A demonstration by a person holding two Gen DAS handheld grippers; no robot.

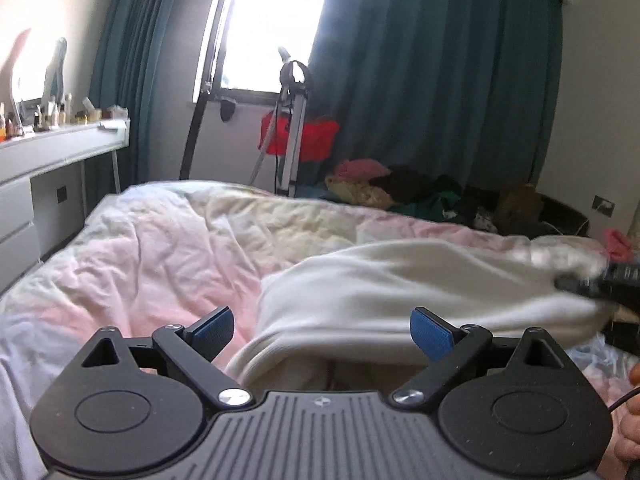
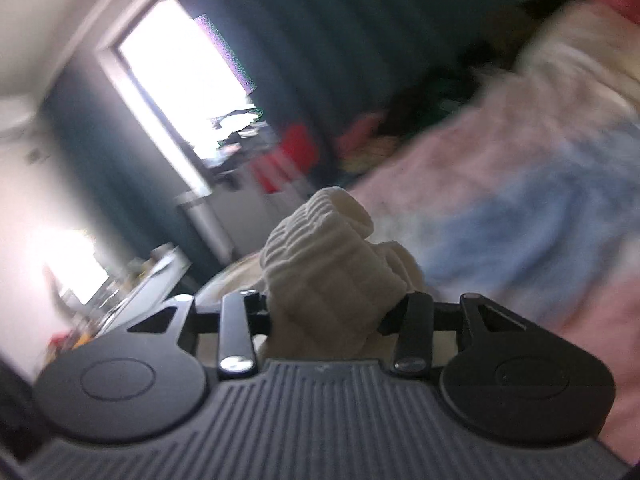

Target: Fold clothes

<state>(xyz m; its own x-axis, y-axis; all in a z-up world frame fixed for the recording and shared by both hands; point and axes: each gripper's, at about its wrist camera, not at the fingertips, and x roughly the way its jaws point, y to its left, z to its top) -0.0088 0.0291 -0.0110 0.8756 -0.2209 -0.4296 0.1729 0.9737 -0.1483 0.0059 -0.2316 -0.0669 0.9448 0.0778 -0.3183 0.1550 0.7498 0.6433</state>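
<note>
A rumpled pink bed (image 1: 160, 248) fills a curtained bedroom. On it lies a cream knit garment (image 1: 400, 280), unfolded; the right gripper (image 2: 332, 312) clamps a bunched end, while the left gripper (image 1: 320, 332) gapes empty just beside the garment. Folding seems barely begun, with a clothes pile (image 1: 400, 188) waiting beyond the garment.

- Left gripper (image 1: 322, 334): black linkage arms, silver screws, blue ribbed fingertips (image 1: 430, 336), grey ribbed housing at lower frame.
- Right gripper (image 2: 328, 312): same black arms, round black discs.
</note>
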